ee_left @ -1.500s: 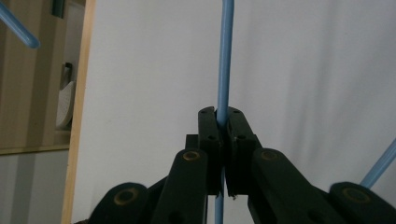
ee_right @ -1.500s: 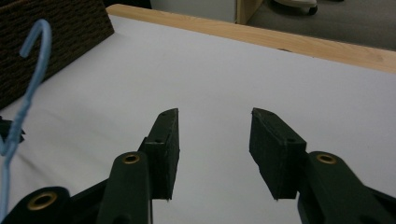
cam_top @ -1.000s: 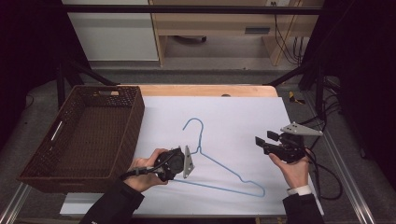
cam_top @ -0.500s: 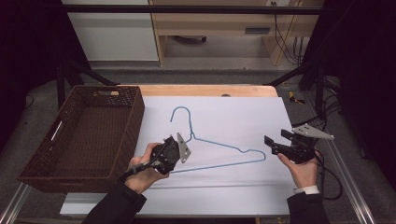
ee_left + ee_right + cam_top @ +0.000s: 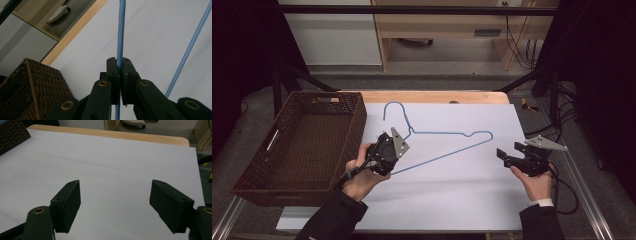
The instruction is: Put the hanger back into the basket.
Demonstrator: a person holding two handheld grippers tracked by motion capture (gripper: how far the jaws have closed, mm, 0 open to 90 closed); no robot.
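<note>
Looking down from the high view, the left gripper [image 5: 388,150] clamps the blue wire hanger [image 5: 439,144], which lies on the white table [image 5: 452,195] near its far left corner, beside the wicker basket [image 5: 297,145]. The right gripper [image 5: 507,157] hovers near the right edge, released.

Left gripper view: jaws pinch the hanger's wire [image 5: 120,37].

Right gripper view: jaws stand wide apart over bare table [image 5: 112,165].
</note>
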